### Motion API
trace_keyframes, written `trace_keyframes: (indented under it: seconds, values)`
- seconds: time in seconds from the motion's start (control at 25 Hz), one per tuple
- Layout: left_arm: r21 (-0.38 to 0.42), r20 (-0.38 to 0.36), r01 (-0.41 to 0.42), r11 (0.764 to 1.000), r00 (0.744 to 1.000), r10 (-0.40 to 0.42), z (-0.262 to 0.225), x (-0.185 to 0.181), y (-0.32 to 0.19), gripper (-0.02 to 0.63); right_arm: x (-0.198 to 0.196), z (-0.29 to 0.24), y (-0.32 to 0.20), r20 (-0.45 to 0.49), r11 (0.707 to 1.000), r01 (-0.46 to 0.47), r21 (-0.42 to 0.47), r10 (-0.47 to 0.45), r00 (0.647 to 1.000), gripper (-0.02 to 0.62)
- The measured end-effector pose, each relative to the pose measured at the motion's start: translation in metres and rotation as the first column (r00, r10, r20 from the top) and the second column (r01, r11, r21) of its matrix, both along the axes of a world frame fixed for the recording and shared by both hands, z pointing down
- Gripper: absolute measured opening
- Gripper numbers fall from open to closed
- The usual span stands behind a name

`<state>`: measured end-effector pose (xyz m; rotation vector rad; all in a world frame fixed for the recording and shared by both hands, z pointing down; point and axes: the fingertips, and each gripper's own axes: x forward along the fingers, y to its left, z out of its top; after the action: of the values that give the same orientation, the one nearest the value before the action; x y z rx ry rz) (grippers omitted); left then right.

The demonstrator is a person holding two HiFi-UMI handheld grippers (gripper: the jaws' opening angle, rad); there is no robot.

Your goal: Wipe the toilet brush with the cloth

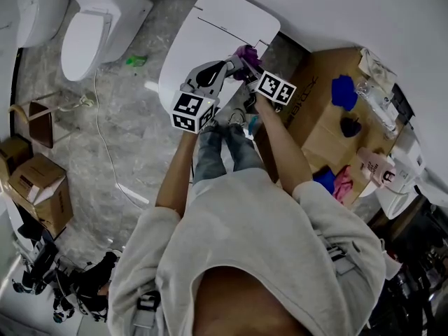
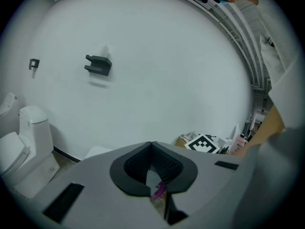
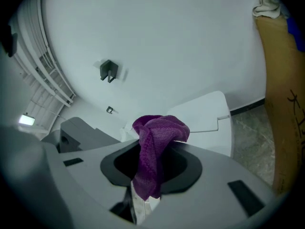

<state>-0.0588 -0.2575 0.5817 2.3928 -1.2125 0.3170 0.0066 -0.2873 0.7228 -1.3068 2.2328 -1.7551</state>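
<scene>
In the right gripper view a purple cloth (image 3: pixel 155 149) is bunched up and drapes over the pads, with my right gripper (image 3: pixel 151 163) shut on it. The head view shows that cloth (image 1: pixel 246 53) above the white toilet lid (image 1: pixel 224 26), between both grippers. My left gripper (image 1: pixel 234 66) points at the cloth from the left. In the left gripper view my left gripper (image 2: pixel 152 159) has its pads pressed together. A sliver of purple (image 2: pixel 158 191) shows in the slit behind them. I cannot make out a toilet brush in any view.
A second toilet (image 1: pixel 94 30) stands at the far left. A brown cardboard surface (image 1: pixel 329 117) on the right carries a blue cloth (image 1: pixel 344 92), bottles and pink items. Cardboard boxes (image 1: pixel 42 187) sit on the marble floor at left. A black bracket (image 2: pixel 98 64) hangs on the white wall.
</scene>
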Motion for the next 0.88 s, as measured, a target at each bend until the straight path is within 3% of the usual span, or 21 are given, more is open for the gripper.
trace_keyframes:
  seconds: [0.32, 0.52, 0.68, 0.88]
  values:
    - [0.003, 0.004, -0.001, 1.000, 1.000, 0.001, -0.001, 0.000, -0.002, 0.020, 0.024, 0.058, 0.019, -0.135, 0.989, 0.017, -0.145, -0.037, 0.990, 0.120]
    - [0.004, 0.002, 0.000, 1.000, 1.000, 0.000, -0.001, 0.001, -0.003, 0.020, 0.061, 0.068, 0.021, -0.198, 0.986, -0.017, -0.169, -0.017, 0.980, 0.120]
    - [0.005, -0.001, 0.002, 1.000, 1.000, -0.002, -0.002, 0.001, -0.003, 0.020, 0.080, 0.041, 0.001, -0.196, 0.995, -0.050, -0.083, 0.032, 0.980, 0.120]
    - [0.007, -0.005, 0.005, 1.000, 1.000, -0.005, -0.001, 0.002, -0.003, 0.020, 0.082, -0.029, -0.035, -0.127, 0.992, -0.063, 0.105, 0.077, 0.989, 0.120]
